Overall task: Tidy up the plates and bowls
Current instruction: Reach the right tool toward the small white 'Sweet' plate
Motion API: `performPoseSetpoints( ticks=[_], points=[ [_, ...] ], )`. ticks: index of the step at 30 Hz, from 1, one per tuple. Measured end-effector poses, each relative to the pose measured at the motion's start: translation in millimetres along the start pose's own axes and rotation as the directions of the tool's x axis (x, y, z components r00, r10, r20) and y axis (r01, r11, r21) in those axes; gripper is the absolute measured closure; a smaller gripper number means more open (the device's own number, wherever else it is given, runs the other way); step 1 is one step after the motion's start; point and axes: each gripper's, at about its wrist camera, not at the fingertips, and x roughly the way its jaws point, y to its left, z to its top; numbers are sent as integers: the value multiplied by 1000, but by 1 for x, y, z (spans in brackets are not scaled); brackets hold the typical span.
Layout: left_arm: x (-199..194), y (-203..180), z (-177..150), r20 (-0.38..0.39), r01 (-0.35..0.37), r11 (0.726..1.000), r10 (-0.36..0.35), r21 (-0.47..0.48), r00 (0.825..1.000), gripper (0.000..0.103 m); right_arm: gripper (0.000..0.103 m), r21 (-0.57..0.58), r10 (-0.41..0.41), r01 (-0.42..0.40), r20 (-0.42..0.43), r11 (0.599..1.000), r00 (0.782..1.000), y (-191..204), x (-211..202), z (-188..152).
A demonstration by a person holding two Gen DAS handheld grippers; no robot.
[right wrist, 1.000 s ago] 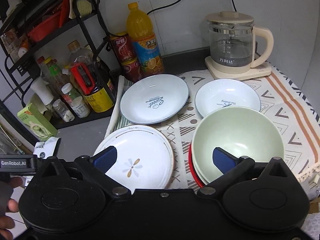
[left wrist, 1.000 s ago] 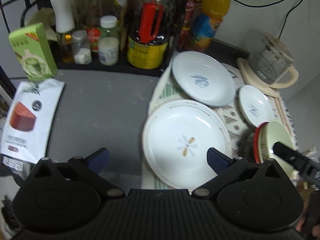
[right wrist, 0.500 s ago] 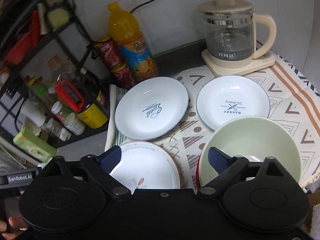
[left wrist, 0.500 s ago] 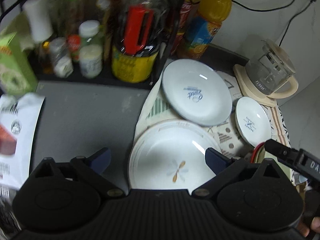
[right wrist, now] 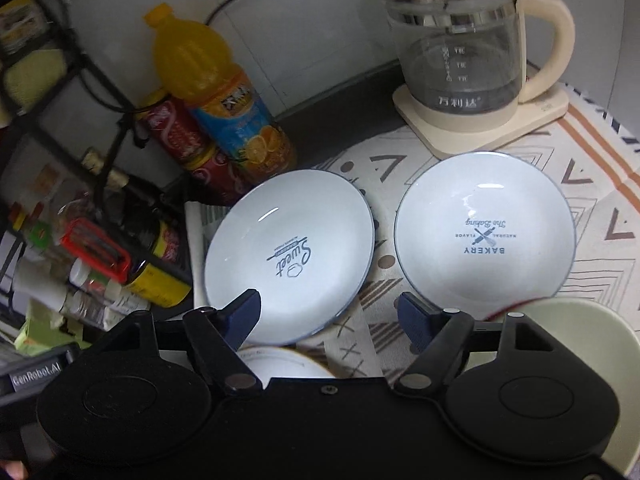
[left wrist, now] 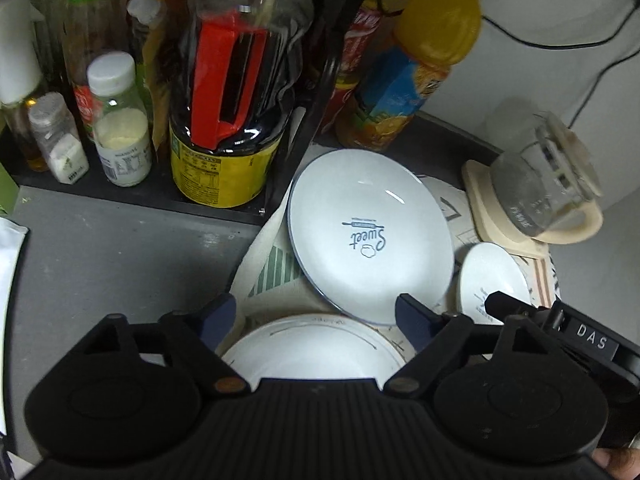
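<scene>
Plates everywhere on this counter, so I'll use the "Sweet" plate [right wrist: 290, 256] as the anchor. It sits flat on the patterned cloth [right wrist: 592, 184], right in front of the orange juice bottle [right wrist: 218, 92] and the red cans [right wrist: 182, 136]. The "Bakery" plate [right wrist: 484, 232] is just beside it on the kettle side, not touching, and the glass kettle [right wrist: 460, 52] on its cream base stands behind that one. The white plate with the gold rim [left wrist: 316, 354] lies on the near side of the "Sweet" plate, and in the left wrist view the "Sweet" plate's edge seems to overlap its rim. The pale green bowl [right wrist: 584, 344] is nested in a red-rimmed one, near the "Bakery" plate and well apart from the "Sweet" plate. The rack of bottles and jars [left wrist: 120, 128] is on the far side from the kettle.

Left gripper [left wrist: 316, 316] hangs over the gold-rimmed plate, its jaws partly apart after just closing in a bit, with nothing gripped. Right gripper [right wrist: 330, 314] sits over the near edge of the "Sweet" plate, jaws also just narrowed but still wide, nothing pinched.
</scene>
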Motion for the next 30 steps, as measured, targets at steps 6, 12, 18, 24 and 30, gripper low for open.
performPoseSetpoints(
  ticks=[6, 12, 18, 24, 30],
  points=[
    [36, 0, 11, -46, -15, 1000, 14, -21, 999, 36, 31, 32, -9, 11, -55, 999, 998, -5, 36, 13],
    [67, 3, 18, -68, -23, 999, 20, -41, 998, 50, 42, 32, -49, 53, -121, 998, 991, -7, 70, 20],
    [93, 9, 29, -94, -33, 996, 26, -82, 995, 61, 46, 57, -52, 63, -174, 996, 983, -7, 96, 25],
    [113, 13, 35, -128, -59, 990, 42, -126, 991, 74, 61, 58, -93, 107, -217, 993, 972, -5, 116, 25],
    [123, 22, 33, -151, -39, 982, 11, -184, 988, 86, 65, 55, -114, 131, -241, 990, 964, -5, 132, 24]
  ],
)
